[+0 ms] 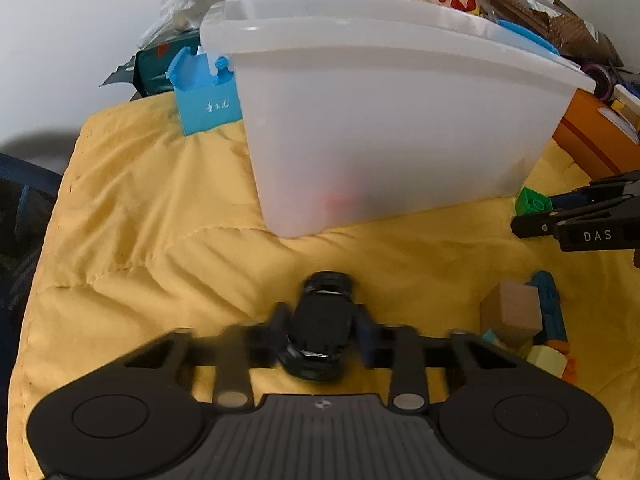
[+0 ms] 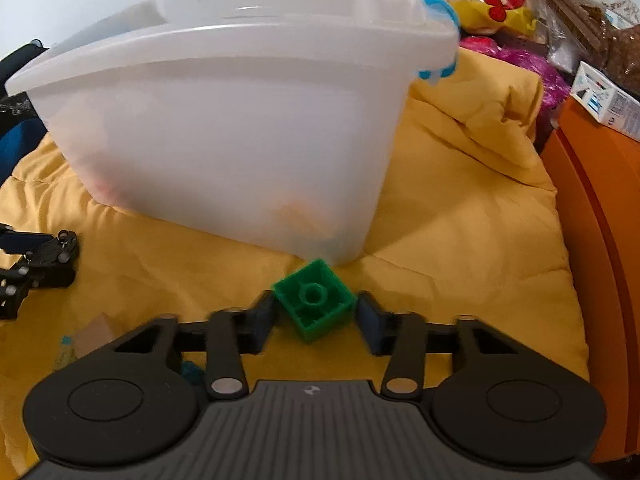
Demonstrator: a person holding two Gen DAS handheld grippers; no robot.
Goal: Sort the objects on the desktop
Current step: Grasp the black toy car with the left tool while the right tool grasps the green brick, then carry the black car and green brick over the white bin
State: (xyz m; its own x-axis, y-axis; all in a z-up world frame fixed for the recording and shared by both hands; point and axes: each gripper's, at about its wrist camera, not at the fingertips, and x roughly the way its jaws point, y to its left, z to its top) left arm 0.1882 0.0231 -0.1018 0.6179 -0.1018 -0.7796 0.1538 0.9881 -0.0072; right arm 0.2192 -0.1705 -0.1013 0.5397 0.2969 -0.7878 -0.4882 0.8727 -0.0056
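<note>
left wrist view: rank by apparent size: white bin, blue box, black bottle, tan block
1. white bin, by far the largest.
2. blue box.
3. black bottle, looks close to the blue box, but it is nearest the camera and blurred, so this order is unsure.
4. tan block, smallest.

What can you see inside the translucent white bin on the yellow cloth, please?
Through the frosted wall of the translucent white bin only faint shapes show: a reddish blur low on one side and an orange blur near a corner. What these are cannot be told.
</note>
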